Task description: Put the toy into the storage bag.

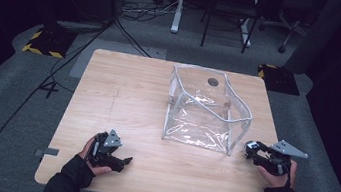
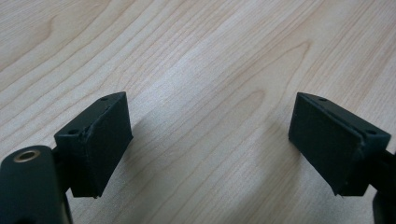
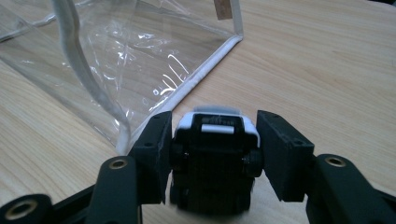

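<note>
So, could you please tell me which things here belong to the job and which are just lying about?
Job:
- small black-and-white toy car, held in the right hand-held gripper
- clear plastic bag

Lying about:
- left hand-held gripper, open over bare table
- floor cables

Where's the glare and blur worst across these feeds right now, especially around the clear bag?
High view: dark surroundings, table evenly lit, white glints on the clear bag. Right gripper view: bright streaks on the bag's film, the small black-and-white toy car between the right gripper jaws slightly soft along its lower edge. Left gripper view: wood grain sharp, soft shadows under the left gripper.
</note>
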